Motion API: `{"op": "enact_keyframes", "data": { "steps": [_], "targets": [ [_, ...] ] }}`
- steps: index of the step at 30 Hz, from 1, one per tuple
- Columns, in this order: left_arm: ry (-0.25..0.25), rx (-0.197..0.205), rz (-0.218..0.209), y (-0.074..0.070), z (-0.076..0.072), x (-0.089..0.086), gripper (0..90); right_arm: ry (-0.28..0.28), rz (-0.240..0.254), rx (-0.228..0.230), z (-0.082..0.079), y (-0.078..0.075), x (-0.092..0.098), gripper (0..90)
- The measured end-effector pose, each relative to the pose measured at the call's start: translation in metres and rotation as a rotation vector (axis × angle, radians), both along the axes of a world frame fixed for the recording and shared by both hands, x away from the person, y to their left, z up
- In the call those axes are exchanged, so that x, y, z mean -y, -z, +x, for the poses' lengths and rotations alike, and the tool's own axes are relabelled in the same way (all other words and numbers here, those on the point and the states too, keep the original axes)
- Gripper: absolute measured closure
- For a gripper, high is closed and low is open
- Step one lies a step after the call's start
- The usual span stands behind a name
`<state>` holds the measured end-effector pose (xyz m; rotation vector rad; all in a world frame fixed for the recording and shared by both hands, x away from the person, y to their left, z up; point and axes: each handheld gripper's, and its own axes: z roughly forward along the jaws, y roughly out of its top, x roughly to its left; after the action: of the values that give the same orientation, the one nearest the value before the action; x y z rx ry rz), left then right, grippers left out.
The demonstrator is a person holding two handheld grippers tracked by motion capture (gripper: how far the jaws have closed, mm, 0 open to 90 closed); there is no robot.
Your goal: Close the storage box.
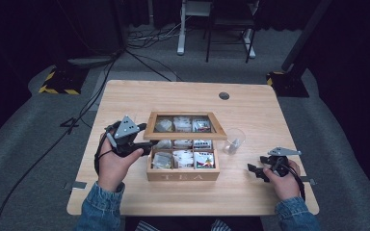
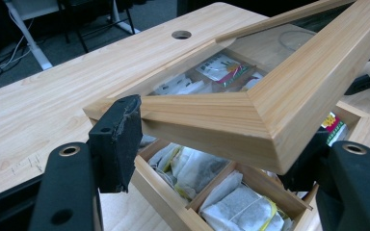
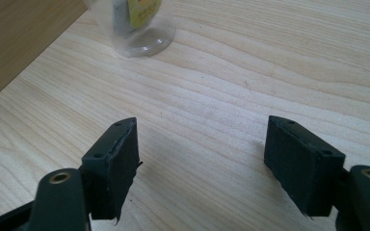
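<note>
The left gripper [image 1: 144,146] is held up at the left of the high view, its 2 black fingers [image 2: 118,142] pointing right and clamped on a corner of the raised lid [image 2: 270,110]. The left hand [image 1: 117,161] wraps the body from below, denim sleeve at the wrist. The right gripper [image 1: 253,169] lies low near the desk [image 3: 250,72], fingers [image 3: 113,166] spread wide with nothing between them, pointing left; the right hand [image 1: 284,178] grips it from behind

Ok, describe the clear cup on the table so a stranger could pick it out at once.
Start at the wooden tea box mid-table. Just right of it, apart from it, stands the clear cup. It is see-through and round, unlike the box and the black right gripper.
</note>
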<state>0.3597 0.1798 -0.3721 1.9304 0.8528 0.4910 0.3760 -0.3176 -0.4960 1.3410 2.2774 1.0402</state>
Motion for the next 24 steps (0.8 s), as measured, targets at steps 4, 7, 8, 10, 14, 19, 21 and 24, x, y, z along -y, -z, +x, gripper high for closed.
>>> {"op": "enact_keyframes", "data": {
  "steps": [4,7,8,10,14,19,21,24],
  "targets": [
    [0.007,-0.015,0.001,0.003,-0.002,-0.001,35.0,-0.001,-0.002,0.003,0.001,0.0,0.0,28.9],
    [0.01,-0.024,0.02,0.005,-0.004,-0.001,34.7,-0.006,-0.001,-0.001,0.002,0.0,0.0,28.8],
    [0.011,-0.029,0.023,0.006,-0.005,-0.001,34.7,-0.009,-0.001,0.0,0.002,0.0,0.001,28.8],
    [0.014,-0.036,0.027,0.008,-0.007,-0.001,34.7,-0.009,-0.001,0.003,0.003,0.0,0.001,28.8],
    [0.017,-0.047,0.041,0.011,-0.011,-0.002,34.7,-0.013,0.004,-0.002,0.005,0.0,0.0,28.8],
    [0.034,-0.087,0.04,0.019,-0.015,-0.004,34.1,-0.013,0.011,0.0,0.006,0.0,0.001,28.8],
    [0.038,-0.106,0.039,0.021,-0.017,-0.003,34.3,-0.014,0.011,0.001,0.007,0.0,0.001,28.8],
    [0.044,-0.114,0.066,0.023,-0.019,-0.003,34.3,-0.009,0.012,-0.002,0.008,0.0,0.001,28.8]
  ]
}}
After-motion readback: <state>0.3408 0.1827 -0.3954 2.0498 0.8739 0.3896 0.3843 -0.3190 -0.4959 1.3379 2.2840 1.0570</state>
